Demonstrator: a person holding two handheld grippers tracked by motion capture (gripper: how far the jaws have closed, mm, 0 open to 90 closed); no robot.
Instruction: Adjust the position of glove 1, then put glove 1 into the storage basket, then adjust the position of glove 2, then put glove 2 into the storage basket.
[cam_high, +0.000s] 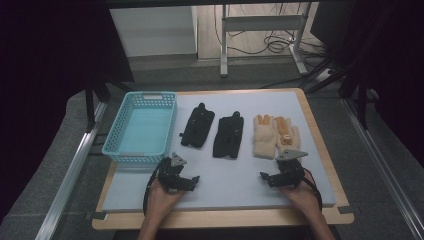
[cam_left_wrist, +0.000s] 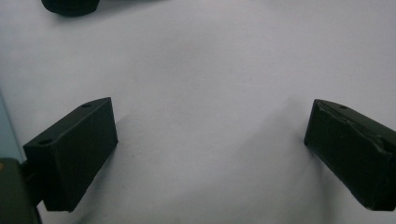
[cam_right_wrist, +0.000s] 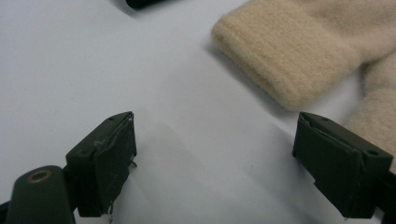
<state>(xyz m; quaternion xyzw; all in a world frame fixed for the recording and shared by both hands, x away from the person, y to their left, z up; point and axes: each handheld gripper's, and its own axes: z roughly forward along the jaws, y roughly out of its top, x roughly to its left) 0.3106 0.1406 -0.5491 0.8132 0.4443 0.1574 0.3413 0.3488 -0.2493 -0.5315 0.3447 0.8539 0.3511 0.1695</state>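
Observation:
Two black gloves (cam_high: 197, 126) (cam_high: 228, 136) lie side by side in the middle of the pale mat. To their right lie two cream gloves (cam_high: 265, 136) (cam_high: 287, 134) with orange fingertips. My left gripper (cam_high: 180, 176) rests low on the mat near the front, below the black gloves, held in a hand; its jaws stand wide apart over bare mat (cam_left_wrist: 210, 93), open. My right gripper (cam_high: 280, 175) sits just in front of the cream gloves, open, with a cream cuff (cam_right_wrist: 289, 51) a short way beyond its jaws. Nothing is between either pair of jaws.
A light blue plastic basket (cam_high: 114, 142) stands empty at the left of the mat, close to my left gripper. The wooden table edge (cam_high: 325, 145) frames the mat. Beyond the table are a metal stand and cables on the floor.

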